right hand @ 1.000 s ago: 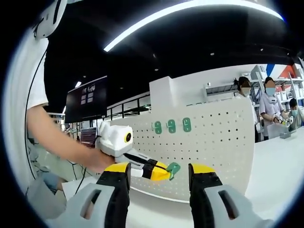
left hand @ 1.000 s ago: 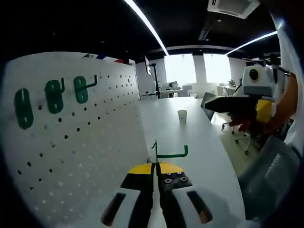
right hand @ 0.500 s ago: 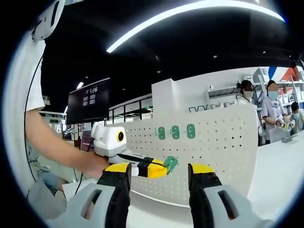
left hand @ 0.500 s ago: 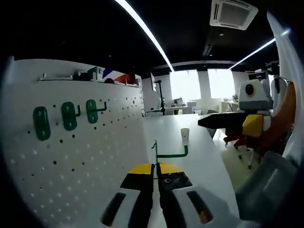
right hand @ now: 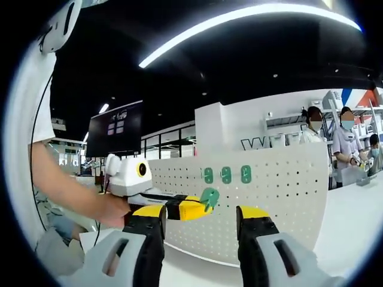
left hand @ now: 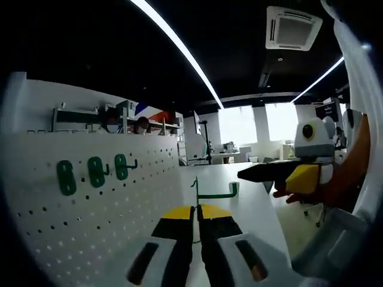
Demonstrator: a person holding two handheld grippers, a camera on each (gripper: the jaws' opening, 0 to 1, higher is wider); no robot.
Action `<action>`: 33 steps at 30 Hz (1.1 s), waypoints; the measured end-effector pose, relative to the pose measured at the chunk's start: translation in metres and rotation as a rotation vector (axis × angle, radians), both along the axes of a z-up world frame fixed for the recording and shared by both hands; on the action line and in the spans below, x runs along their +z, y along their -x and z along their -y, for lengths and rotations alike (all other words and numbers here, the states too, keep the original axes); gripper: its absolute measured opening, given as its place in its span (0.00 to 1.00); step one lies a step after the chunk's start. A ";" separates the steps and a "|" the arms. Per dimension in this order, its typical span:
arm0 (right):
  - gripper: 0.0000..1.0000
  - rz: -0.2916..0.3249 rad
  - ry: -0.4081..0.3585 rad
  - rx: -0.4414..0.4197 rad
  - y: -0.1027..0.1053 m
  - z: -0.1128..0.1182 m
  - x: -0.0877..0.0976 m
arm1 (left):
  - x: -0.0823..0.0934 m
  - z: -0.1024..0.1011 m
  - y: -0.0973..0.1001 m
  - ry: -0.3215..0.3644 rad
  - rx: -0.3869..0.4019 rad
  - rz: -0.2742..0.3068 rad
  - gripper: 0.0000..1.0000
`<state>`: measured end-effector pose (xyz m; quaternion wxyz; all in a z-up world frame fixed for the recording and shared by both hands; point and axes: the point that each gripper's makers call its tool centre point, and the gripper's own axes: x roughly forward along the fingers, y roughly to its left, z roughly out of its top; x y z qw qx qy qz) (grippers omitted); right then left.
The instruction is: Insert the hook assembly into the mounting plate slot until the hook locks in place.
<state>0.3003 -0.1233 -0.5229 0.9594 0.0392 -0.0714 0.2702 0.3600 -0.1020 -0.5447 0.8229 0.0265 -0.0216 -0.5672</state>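
Here, left gripper (left hand: 195,210) pinches thin green wire hook (left hand: 213,192).

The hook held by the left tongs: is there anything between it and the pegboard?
In the right gripper view, no object lies between the green hook in the left tongs and the white pegboard.

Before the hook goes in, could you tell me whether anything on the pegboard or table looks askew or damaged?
Nothing stands out. Three green plates sit level in a row on the white pegboard, and the left tongs hold the green hook cleanly.
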 end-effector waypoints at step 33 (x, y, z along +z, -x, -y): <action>0.32 -0.087 -0.227 -0.004 -0.006 0.006 -0.001 | 0.007 -0.006 0.002 0.034 0.032 0.007 0.02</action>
